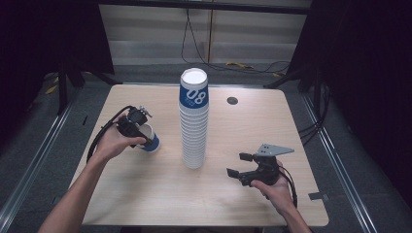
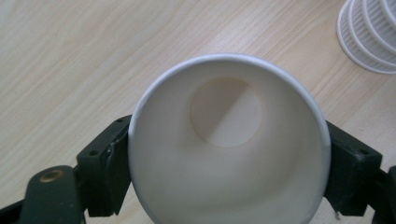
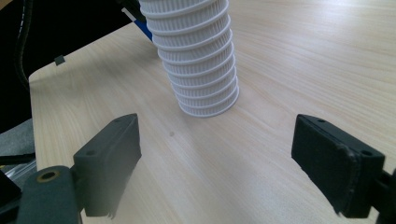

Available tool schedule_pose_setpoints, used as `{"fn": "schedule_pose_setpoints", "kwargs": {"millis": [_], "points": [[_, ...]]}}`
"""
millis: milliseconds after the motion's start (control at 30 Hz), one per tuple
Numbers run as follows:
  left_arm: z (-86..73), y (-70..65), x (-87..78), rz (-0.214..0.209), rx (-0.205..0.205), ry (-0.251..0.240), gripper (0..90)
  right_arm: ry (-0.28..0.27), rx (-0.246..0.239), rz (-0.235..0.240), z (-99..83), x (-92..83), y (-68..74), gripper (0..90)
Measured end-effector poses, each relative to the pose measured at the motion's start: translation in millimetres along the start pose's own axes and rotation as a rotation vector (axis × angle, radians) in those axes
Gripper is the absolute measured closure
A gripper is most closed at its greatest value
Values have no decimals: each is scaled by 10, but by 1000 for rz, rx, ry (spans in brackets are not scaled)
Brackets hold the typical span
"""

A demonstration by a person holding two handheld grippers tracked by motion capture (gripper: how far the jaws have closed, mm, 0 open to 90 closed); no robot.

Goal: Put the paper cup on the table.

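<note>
The surface (image 1: 145,194), the largest thing in view, is a pale wood-grain tabletop with rounded corners, smooth and matt, with a small dark round grommet (image 1: 232,100) set toward its far edge. At its middle a tall stack of paper cups (image 1: 194,121) is stood mouth-down, slightly leaning, the white rolled rims showing as tight ribbed rings up its whole height and the topmost cup bearing a blue band printed with "08". Left of the stack, and well apart from it, a single paper cup (image 1: 148,138) of the same white and blue kind is held tilted just over the surface by the left tongs (image 1: 138,127); in the left gripper view the two black jaws are seen pressed against opposite sides of its round rim, and the smooth cream interior and flat circular base of the cup (image 2: 226,140) are looked into directly. The step in hand is judged to be the handling of one cup separate from the stack, either for setting down alone or for adding to the pile; which of the two cannot be told. The next move is thought to call for a light pinch, since the thin paper wall is easily crushed, and for the cup to be kept clear of the leaning stack. The right tongs (image 1: 241,164) are held spread and unladen near the stack's foot, their blocky black pads (image 3: 109,156) facing its ribbed base.
</note>
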State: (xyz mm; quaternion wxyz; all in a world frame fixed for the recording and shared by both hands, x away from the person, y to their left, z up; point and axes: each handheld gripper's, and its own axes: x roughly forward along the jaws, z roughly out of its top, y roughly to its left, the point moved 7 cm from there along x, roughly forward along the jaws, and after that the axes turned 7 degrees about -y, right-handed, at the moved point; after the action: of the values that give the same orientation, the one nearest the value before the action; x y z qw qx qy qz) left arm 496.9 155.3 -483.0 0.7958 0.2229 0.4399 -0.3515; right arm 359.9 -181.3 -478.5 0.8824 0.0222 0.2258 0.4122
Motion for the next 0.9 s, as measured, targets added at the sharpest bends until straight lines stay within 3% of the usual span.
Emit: {"fn": "schedule_pose_setpoints", "kwargs": {"millis": [67,300,400,467,567,600,900], "points": [[11,-4,18,6,-14,-5,165,1,2,-1,-6,1,-2,157],[43,-2,79,34,-9,-11,147,-4,3,-3,0,-12,0,157],[30,-3,131,31,-28,-47,142,-2,4,-1,-4,-11,1,156],[1,-9,170,6,-26,-47,142,-1,6,3,-12,-3,-1,157],[-20,-13,197,7,-22,-44,139,10,8,5,-31,17,4,156],[-24,-12,208,-5,-38,-57,137,12,6,7,-34,21,9,157],[-68,3,212,-2,-41,-97,139,5,11,3,-26,10,0,156]]}}
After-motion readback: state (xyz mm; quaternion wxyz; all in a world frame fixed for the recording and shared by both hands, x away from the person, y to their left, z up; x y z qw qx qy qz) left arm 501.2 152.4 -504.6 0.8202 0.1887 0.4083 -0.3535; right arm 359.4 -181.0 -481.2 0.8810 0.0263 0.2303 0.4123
